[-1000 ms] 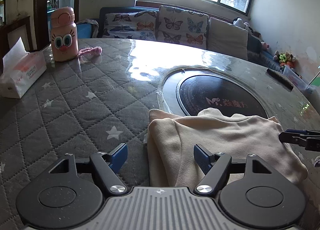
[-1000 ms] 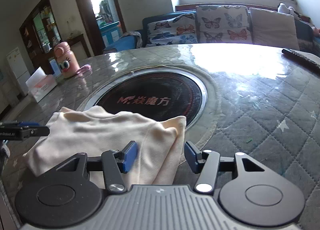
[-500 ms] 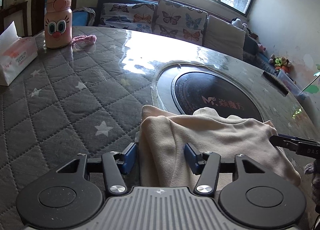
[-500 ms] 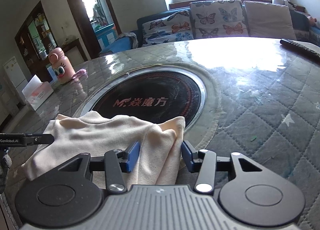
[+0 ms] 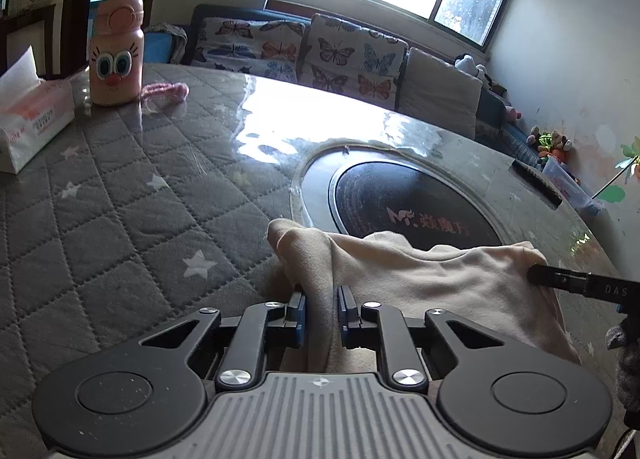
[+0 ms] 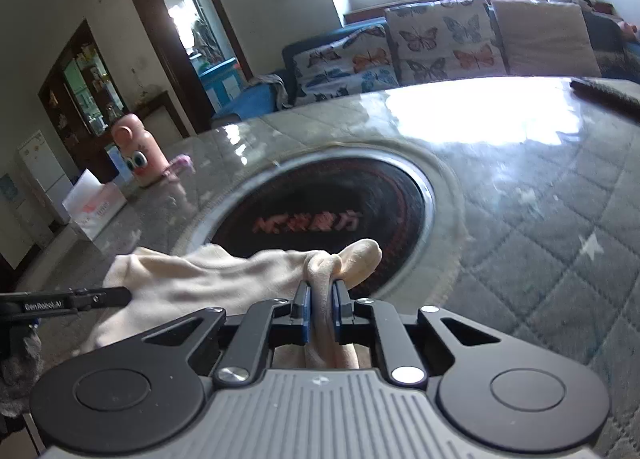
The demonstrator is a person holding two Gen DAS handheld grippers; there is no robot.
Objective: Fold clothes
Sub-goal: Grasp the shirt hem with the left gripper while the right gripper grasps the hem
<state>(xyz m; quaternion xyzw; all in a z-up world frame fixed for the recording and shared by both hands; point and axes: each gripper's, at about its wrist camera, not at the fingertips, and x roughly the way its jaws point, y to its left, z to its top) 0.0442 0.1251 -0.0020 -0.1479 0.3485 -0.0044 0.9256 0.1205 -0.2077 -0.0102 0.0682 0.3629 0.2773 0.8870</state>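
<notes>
A cream garment lies bunched on the quilted grey table near its front edge, stretched between both grippers. My left gripper is shut on the garment's left end, a fold pinched between the blue pads. My right gripper is shut on the garment's right end, which bunches up above the pads. Each gripper's black tip shows at the edge of the other view, the right one in the left wrist view and the left one in the right wrist view.
A round black hotplate is set in the table just beyond the garment. A pink cartoon bottle, a pink cloth strip and a tissue box stand at the far left. A remote lies far right. A sofa stands behind.
Both grippers moved forward onto the garment's ends and closed from open to shut on the cloth. The ends are now pinched and lifted slightly.
</notes>
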